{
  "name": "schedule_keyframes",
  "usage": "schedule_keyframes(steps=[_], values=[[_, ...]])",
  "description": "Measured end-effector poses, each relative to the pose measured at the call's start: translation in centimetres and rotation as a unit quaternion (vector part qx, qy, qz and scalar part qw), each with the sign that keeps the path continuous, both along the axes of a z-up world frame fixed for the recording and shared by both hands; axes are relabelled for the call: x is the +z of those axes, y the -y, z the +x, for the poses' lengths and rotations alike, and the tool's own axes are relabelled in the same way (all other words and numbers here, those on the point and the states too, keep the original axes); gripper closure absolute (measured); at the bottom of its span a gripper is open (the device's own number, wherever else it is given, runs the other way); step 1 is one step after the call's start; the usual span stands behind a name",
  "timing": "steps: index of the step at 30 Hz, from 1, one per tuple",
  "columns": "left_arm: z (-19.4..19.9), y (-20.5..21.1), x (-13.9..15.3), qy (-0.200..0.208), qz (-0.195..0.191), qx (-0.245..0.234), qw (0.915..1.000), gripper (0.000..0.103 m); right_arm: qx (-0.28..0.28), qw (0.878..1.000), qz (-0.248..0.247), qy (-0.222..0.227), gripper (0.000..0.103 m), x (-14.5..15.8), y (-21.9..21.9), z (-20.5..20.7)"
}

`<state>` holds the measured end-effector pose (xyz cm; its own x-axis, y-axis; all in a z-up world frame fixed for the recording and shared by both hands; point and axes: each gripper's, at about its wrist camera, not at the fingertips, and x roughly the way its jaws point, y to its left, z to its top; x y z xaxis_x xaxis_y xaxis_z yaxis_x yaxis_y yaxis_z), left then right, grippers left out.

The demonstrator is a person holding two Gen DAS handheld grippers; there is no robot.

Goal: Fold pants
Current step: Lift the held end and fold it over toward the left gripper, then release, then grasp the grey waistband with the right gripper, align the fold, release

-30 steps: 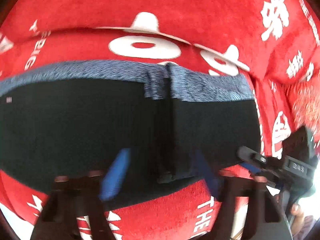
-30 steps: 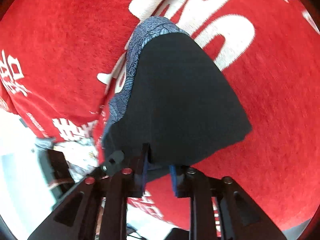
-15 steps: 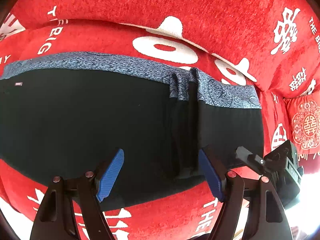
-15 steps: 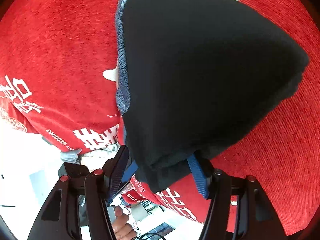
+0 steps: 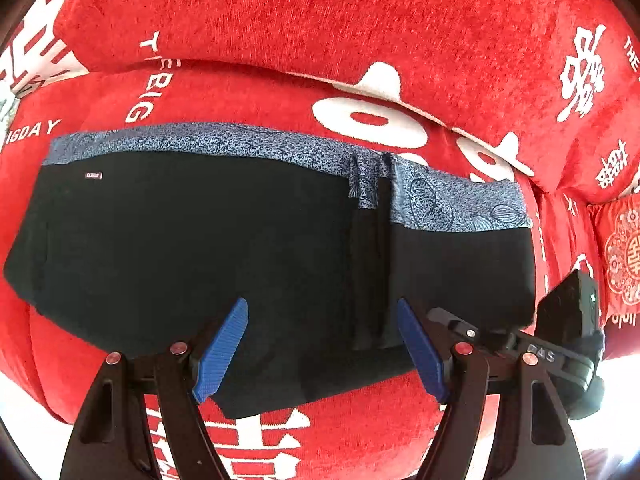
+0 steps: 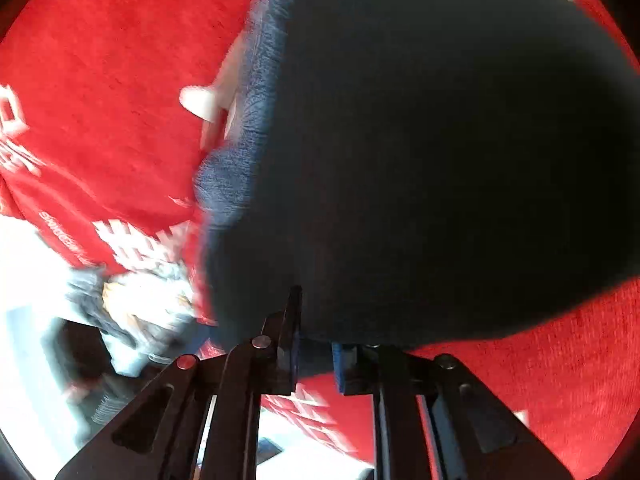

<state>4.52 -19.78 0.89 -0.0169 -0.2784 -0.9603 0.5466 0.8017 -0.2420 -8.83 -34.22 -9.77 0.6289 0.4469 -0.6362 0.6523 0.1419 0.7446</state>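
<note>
Here the pants [image 5: 208,248] lie spread flat across the seat of the red sofa [image 5: 360,24], black cloth with a blue patterned waistband [image 5: 224,142] running along the side toward the backrest. A narrow fold of cloth [image 5: 370,264] crosses them from the waistband to the front edge of the seat, and a small label [image 5: 94,175] sits near the waistband at the left end. My left tongs [image 5: 320,344] hang over the front edge of the seat with the blue pads [image 5: 222,348] standing well apart, nothing clamped between them, the black cloth lying below. My right tongs [image 6: 316,356] are at the right end of the pants, near the corner of the seat; the jaws are closing, and the edge of the black cloth sits between the pads, which look pressed on it, though the picture is blurred. From the left side I can see the right tool's dark body [image 5: 568,320] just beside that end of the pants. The sofa cover carries white lettering [image 5: 148,80] and white signs [image 5: 580,72]. A patterned red cushion [image 5: 624,256] rests at the right end of the seat.
</note>
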Motion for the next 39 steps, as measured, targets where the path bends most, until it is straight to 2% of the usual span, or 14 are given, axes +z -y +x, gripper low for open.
schedule_keyframes(steps=[3,6,9,13,18,20,22,24,28,31,34,36,37,39], values=[[-0.2,1.0,0.4,0.003,-0.013,-0.019,0.9997,0.026,0.072,0.997,0.004,0.012,0.058,2.2,0.3,0.3],[-0.4,2.7,0.3,-0.016,-0.034,-0.044,0.9983,0.026,0.143,0.986,-0.029,0.077,0.056,7.1,2.4,0.1],[-0.7,4.9,-0.6,-0.036,-0.047,-0.068,0.9959,0.026,0.115,0.984,-0.117,0.074,0.051,9.5,8.8,-0.6],[-0.5,6.8,-2.5,-0.036,-0.03,-0.071,0.9964,0.033,0.074,0.987,-0.144,0.017,0.049,6.1,15.5,-0.7],[-0.3,6.9,-4.0,-0.045,-0.023,-0.057,0.9971,0.036,0.077,0.996,-0.04,0.032,0.05,0.2,17.9,0.5],[-0.7,6.8,-3.5,-0.038,-0.014,-0.06,0.9973,0.042,0.071,0.997,-0.022,0.028,0.065,-0.1,18.1,0.3],[-1.3,6.1,-3.1,-0.029,-0.003,-0.061,0.9977,0.042,0.077,0.996,-0.016,0.049,0.068,1.1,17.7,-0.1],[-1.8,5.5,-3.2,-0.008,0.016,-0.061,0.998,0.041,0.109,0.992,-0.047,0.046,0.069,3.2,17.0,-0.2],[-2.0,4.6,-4.4,-0.015,0.031,-0.021,0.9992,0.035,0.18,0.96,-0.199,-0.083,0.058,2.4,15.6,2.0],[-2.1,4.5,-3.3,0.007,0.036,-0.018,0.9991,0.035,0.189,0.941,-0.265,-0.097,0.046,3.1,14.6,3.1],[-1.9,3.5,-2.1,0.038,0.045,-0.024,0.998,0.035,0.205,0.919,-0.317,-0.118,0.046,5.5,12.9,2.7],[-1.4,2.7,-1.8,0.046,0.051,-0.018,0.9975,0.035,0.2,0.906,-0.354,-0.116,0.054,7.7,12.0,2.7],[-1.2,2.3,-1.7,0.05,0.059,-0.011,0.997,0.034,0.194,0.908,-0.359,-0.099,0.071,9.0,11.0,2.9],[-1.0,1.7,-1.8,0.052,0.067,-0.003,0.9964,0.034,0.2,0.919,-0.334,-0.067,0.076,10.1,10.2,3.5]])
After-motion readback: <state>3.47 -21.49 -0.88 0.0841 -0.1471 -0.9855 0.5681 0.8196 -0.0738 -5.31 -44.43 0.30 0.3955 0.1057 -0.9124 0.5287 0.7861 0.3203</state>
